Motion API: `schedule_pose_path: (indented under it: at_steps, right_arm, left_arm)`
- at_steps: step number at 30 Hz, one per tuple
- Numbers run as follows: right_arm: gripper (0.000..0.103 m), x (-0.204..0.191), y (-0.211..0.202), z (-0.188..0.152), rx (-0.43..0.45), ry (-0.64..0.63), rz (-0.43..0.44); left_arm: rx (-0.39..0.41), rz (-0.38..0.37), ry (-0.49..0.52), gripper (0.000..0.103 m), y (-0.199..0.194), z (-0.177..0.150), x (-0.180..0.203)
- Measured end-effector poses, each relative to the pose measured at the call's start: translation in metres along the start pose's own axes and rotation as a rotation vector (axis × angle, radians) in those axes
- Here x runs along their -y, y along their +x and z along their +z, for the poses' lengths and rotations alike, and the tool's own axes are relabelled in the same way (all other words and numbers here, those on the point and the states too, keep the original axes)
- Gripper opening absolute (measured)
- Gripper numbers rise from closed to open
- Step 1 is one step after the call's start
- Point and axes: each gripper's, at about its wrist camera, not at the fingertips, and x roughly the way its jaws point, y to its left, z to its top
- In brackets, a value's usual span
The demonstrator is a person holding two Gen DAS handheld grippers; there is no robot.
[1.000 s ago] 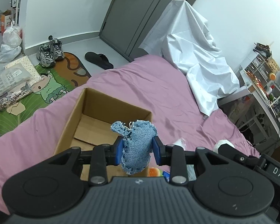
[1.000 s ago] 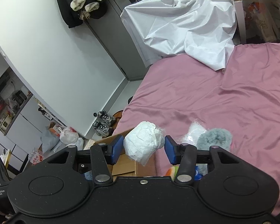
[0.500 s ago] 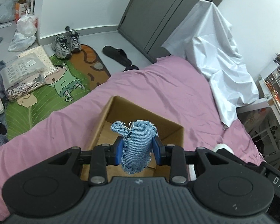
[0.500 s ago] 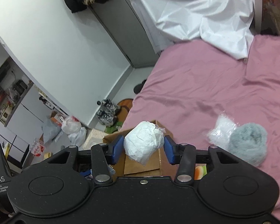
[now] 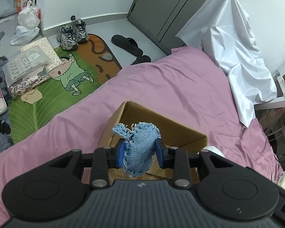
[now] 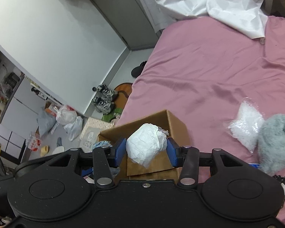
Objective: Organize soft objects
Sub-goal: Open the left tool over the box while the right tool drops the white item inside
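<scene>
Cardboard box (image 5: 162,125) on bed (image 5: 161,83), fluffy bundle (image 6: 275,142) right of box

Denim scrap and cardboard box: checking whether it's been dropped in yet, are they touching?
Cannot tell. In the left wrist view the denim scrap is pinched in the left tool, overlapping the cardboard box without showing contact or a gap.

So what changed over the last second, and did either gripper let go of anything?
Neither let go. Both grippers travelled toward the open brown cardboard box, which now sits nearer under the left gripper and right gripper. Unchanged: the frayed blue denim scrap and crumpled white paper wad stay clamped; nothing has been dropped in.
</scene>
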Motion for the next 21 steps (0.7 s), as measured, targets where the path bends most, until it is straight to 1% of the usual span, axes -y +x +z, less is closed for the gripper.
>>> schedule_pose_path:
  at_steps: [7, 11, 13, 16, 19, 21]
  right_arm:
    - [0.046, -0.005, 0.012, 0.004, -0.045, -0.006, -0.009]
    - [0.046, -0.006, 0.013, 0.007, -0.053, -0.010, -0.014]
    - [0.047, -0.006, 0.014, 0.008, -0.060, -0.009, -0.015]
    - [0.047, -0.007, 0.015, 0.009, -0.061, -0.011, -0.015]
    - [0.047, -0.007, 0.020, 0.011, -0.069, -0.006, -0.011]
    - [0.047, -0.006, 0.021, 0.011, -0.074, -0.005, -0.010]
  left_arm:
    - [-0.030, 0.020, 0.019, 0.032, 0.014, 0.008, 0.004]
    - [-0.039, 0.049, 0.042, 0.035, 0.014, 0.013, 0.010]
    - [-0.038, 0.048, 0.047, 0.037, 0.011, 0.016, 0.011]
    - [-0.033, 0.057, 0.045, 0.044, 0.003, 0.018, 0.011]
    - [-0.018, 0.063, 0.034, 0.053, -0.008, 0.019, 0.008]
    - [-0.008, 0.071, 0.026, 0.061, -0.014, 0.020, 0.006]
